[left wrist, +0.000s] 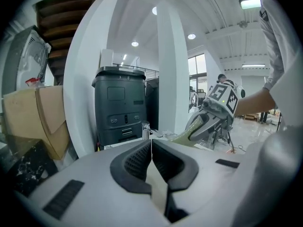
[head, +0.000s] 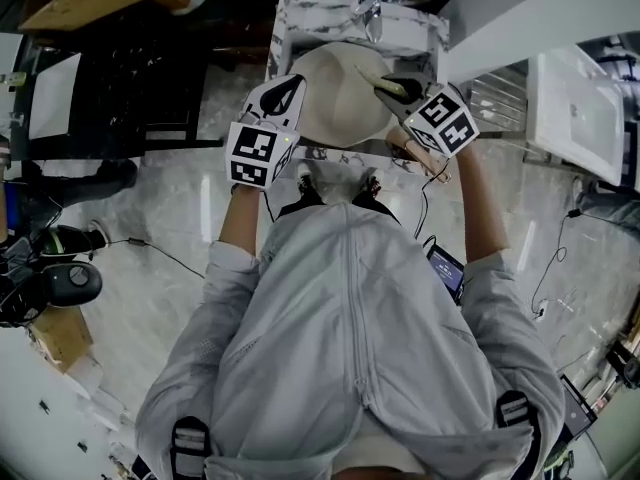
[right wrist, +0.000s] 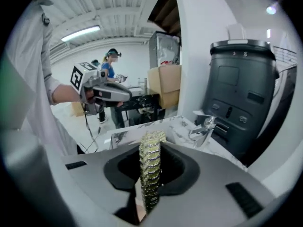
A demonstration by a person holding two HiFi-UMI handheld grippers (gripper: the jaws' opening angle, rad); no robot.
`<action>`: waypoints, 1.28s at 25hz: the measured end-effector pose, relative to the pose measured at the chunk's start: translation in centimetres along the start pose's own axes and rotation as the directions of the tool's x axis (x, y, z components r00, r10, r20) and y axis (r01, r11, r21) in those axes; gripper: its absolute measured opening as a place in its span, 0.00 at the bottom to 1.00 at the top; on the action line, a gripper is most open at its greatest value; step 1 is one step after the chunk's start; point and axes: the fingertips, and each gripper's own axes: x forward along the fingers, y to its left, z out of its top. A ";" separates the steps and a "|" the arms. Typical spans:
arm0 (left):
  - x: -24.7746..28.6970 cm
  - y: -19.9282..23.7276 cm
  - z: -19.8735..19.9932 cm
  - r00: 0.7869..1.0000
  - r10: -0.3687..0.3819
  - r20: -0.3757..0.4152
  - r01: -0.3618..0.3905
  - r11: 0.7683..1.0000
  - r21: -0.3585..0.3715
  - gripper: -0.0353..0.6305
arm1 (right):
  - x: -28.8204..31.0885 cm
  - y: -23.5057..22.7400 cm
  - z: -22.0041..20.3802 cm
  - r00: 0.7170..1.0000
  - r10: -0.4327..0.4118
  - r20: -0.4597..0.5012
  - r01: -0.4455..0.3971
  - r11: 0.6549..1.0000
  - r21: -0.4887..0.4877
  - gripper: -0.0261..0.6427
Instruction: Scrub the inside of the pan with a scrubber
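Note:
A cream pan is held over the sink, seen from above in the head view. My left gripper is at the pan's left edge, its jaws shut on a thin cream edge of the pan. On the pan's right side, my right gripper is shut on a yellow-green scrubber. The left gripper view shows the right gripper with the scrubber sticking out towards the pan. The left gripper appears in the right gripper view, raised at the left.
A marble counter with a chrome tap lies ahead. A dark bin and a white column stand behind it. Cardboard boxes are at the left. Cables run over the floor. Another person stands far off.

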 end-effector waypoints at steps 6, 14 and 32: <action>0.7 0.5 3.2 0.998 0.009 0.054 -0.012 0.999 0.053 0.09 | -4.5 -2.2 2.2 0.972 -0.212 0.098 0.208 0.977 0.048 0.16; 0.6 0.6 6.8 0.993 0.019 0.117 -0.032 0.994 0.103 0.09 | -10.2 -4.1 5.0 0.895 -0.398 0.203 0.388 0.917 0.091 0.16; 0.8 1.5 16.4 0.966 0.015 0.260 -0.073 0.974 0.215 0.09 | -19.2 -7.0 10.7 0.718 -0.609 0.337 0.613 0.783 0.107 0.16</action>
